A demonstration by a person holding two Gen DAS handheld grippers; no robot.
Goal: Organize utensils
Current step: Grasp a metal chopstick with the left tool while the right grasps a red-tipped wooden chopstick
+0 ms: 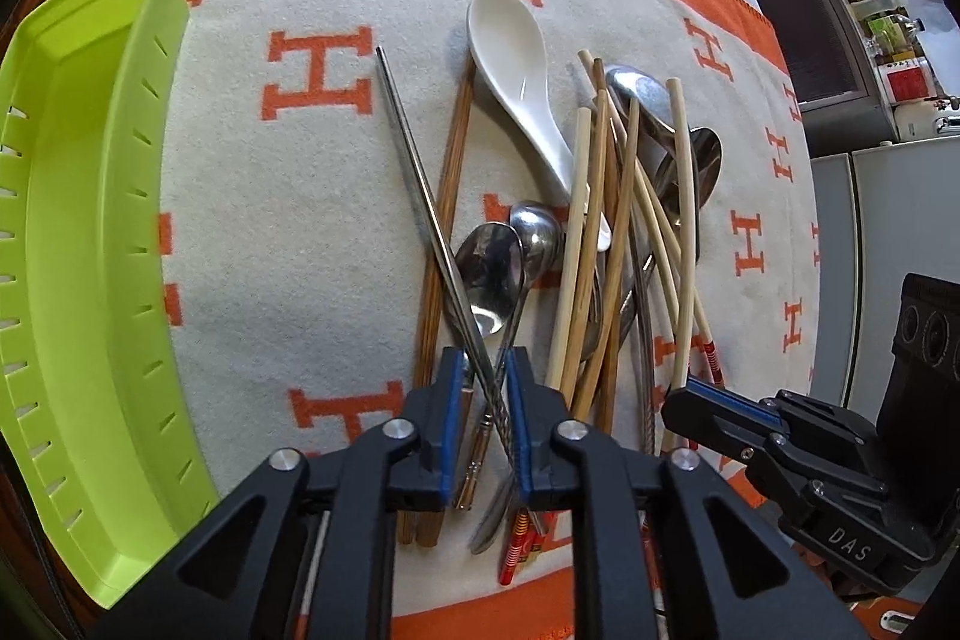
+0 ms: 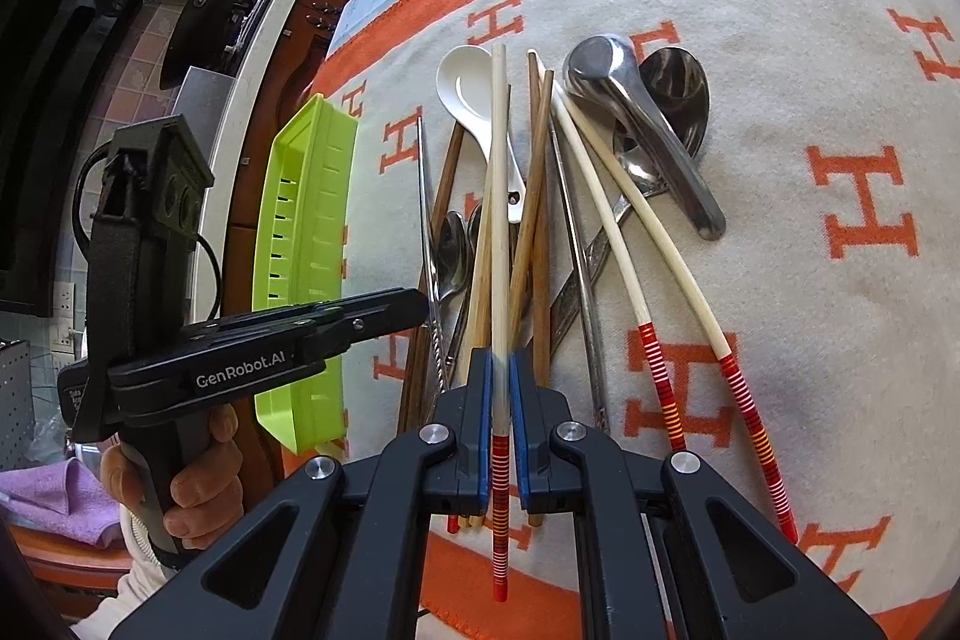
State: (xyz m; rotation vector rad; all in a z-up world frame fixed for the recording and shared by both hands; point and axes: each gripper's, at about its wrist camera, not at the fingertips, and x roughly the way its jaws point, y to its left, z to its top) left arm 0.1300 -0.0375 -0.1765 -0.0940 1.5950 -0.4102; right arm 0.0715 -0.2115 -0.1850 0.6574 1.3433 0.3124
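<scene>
Spread over the table: a cream blanket (image 1: 300,232) with orange H letters and an orange border. Behind it, dark wood cabinetry, a shelf of jars and grey cabinets, all blurred at the fisheye rim. Heaped mid-blanket: the utensils, among them a white ceramic spoon (image 1: 516,82), metal spoons (image 1: 492,274), bamboo chopsticks (image 1: 600,232) and a metal chopstick (image 1: 420,196). Along the left edge, a lime-green slotted tray (image 1: 90,250), cut off by the frame.

Left gripper (image 1: 485,367): slightly parted, astride the crossing metal chopstick and a spoon handle, possibly not pressing either. Right gripper (image 2: 501,370): clenched on a red-banded pale chopstick (image 2: 498,196), lifted over the pile. Shown only from the right wrist: a hand (image 2: 198,484) around the left tool's grip, and a purple cloth (image 2: 54,496).
</scene>
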